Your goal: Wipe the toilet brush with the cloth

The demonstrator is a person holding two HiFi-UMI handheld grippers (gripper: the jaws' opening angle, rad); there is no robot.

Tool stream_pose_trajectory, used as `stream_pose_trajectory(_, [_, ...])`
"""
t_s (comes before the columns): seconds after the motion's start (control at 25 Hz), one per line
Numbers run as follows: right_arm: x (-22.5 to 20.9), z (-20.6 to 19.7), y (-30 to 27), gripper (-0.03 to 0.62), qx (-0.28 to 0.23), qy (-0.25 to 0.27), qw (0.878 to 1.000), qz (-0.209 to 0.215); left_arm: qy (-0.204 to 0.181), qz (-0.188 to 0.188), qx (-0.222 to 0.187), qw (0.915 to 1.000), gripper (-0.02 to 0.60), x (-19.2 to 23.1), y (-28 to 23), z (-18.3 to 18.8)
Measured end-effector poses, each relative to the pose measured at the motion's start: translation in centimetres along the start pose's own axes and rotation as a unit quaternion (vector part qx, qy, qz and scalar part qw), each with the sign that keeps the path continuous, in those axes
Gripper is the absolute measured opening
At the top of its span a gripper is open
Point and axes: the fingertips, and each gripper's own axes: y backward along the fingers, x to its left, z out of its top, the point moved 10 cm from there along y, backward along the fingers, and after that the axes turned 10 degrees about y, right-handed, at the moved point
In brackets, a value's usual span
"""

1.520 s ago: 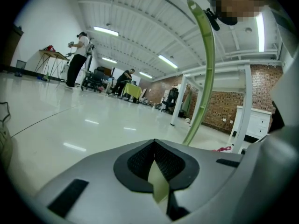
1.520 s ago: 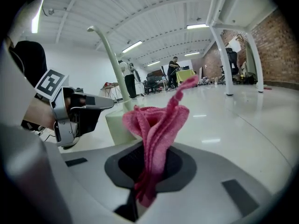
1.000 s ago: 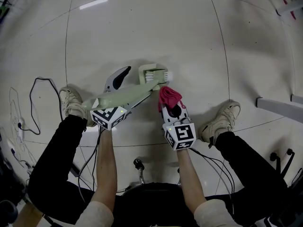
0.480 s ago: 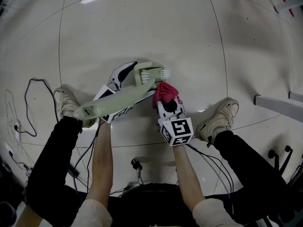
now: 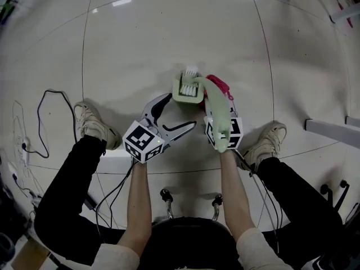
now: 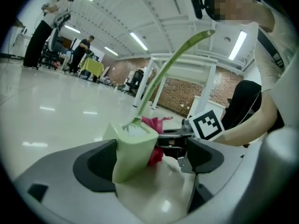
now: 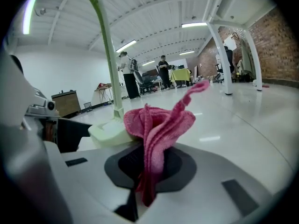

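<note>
your left gripper (image 5: 180, 111) tilts slightly down over the floor (image 5: 140, 49), its jaws just opened wide, with the green holder (image 6: 133, 146) standing loose between their tips. your right gripper (image 7: 152, 167) has its jaws clamped on the pink cloth (image 7: 159, 125), just beside the holder. the toilet brush (image 5: 216, 114) stands in the holder, its handle curving up toward you.

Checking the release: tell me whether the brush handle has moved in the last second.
Yes. The handle has swung from pointing toward the left shoe across to the right shoe's side.
</note>
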Motion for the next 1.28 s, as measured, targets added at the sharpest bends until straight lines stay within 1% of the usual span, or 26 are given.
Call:
stream_pose_trajectory(0.12, [-1.3,1.2,-0.8,0.032,0.002,0.028,1.000,-0.004,0.009,-0.006,-0.005,0.9999,0.454,-0.8,-0.4,-0.3])
stream_pose_trajectory(0.2, [-1.6,1.7,-0.8,0.032,0.004,0.046,0.999,-0.007,0.002,-0.004,0.000,1.0000,0.454,-0.7,-0.5,-0.2])
stream_pose_trajectory(0.28, [-1.3,1.9,0.0,0.032,0.003,0.047,0.999,-0.016,-0.013,0.005,-0.001,0.9999,0.454,-0.1,-0.3,0.5])
stream_pose_trajectory(0.36, [-0.6,1.5,1.7,0.032,0.000,0.028,0.999,-0.035,-0.037,0.011,-0.005,0.9993,0.454,0.8,-0.2,1.9])
stream_pose_trajectory(0.44, [0.5,0.6,3.6,0.032,-0.003,0.001,0.998,-0.057,-0.057,0.005,-0.008,0.9983,0.454,2.0,-0.6,3.8])
stream_pose_trajectory(0.48, [1.3,0.1,4.6,0.032,-0.003,-0.014,0.998,-0.063,-0.060,-0.001,-0.009,0.9981,0.454,2.5,-1.0,4.5])
stream_pose_trajectory(0.56, [3.3,-0.8,5.7,0.032,-0.002,-0.045,0.997,-0.058,-0.059,-0.016,-0.005,0.9981,0.454,3.4,-1.7,5.3])
stream_pose_trajectory(0.64, [4.7,-1.7,5.7,0.032,0.000,-0.068,0.997,-0.037,-0.059,-0.029,0.015,0.9977,0.454,3.7,-2.4,5.3])
stream_pose_trajectory(0.68, [5.0,-2.0,5.5,0.032,0.001,-0.070,0.997,-0.027,-0.060,-0.036,0.028,0.9971,0.454,3.6,-2.7,5.0])
stream_pose_trajectory(0.76, [4.9,-1.9,4.8,0.032,0.002,-0.060,0.998,-0.015,-0.061,-0.045,0.042,0.9963,0.454,3.4,-3.2,4.5])
stream_pose_trajectory(0.84, [4.3,-1.7,4.3,0.032,0.002,-0.051,0.999,-0.015,-0.055,-0.047,0.036,0.9967,0.454,3.2,-3.1,4.0])
stream_pose_trajectory(1.0, [2.0,-1.2,3.2,0.032,-0.004,-0.034,0.999,-0.027,-0.031,-0.047,0.022,0.9982,0.454,2.3,-2.2,3.1])
stream_pose_trajectory(1.12, [0.0,-0.5,1.7,0.032,-0.007,-0.004,1.000,-0.025,-0.018,-0.059,0.026,0.9978,0.454,0.7,-1.6,1.8])
stream_pose_trajectory(1.2, [-1.0,0.2,0.5,0.032,-0.008,0.022,1.000,-0.017,-0.001,-0.070,0.019,0.9974,0.454,-0.5,-1.6,0.9])
stream_pose_trajectory(1.28, [-1.8,0.9,-0.6,0.031,-0.004,0.050,0.999,-0.004,0.015,-0.073,0.008,0.9972,0.454,-1.4,-1.7,0.2])
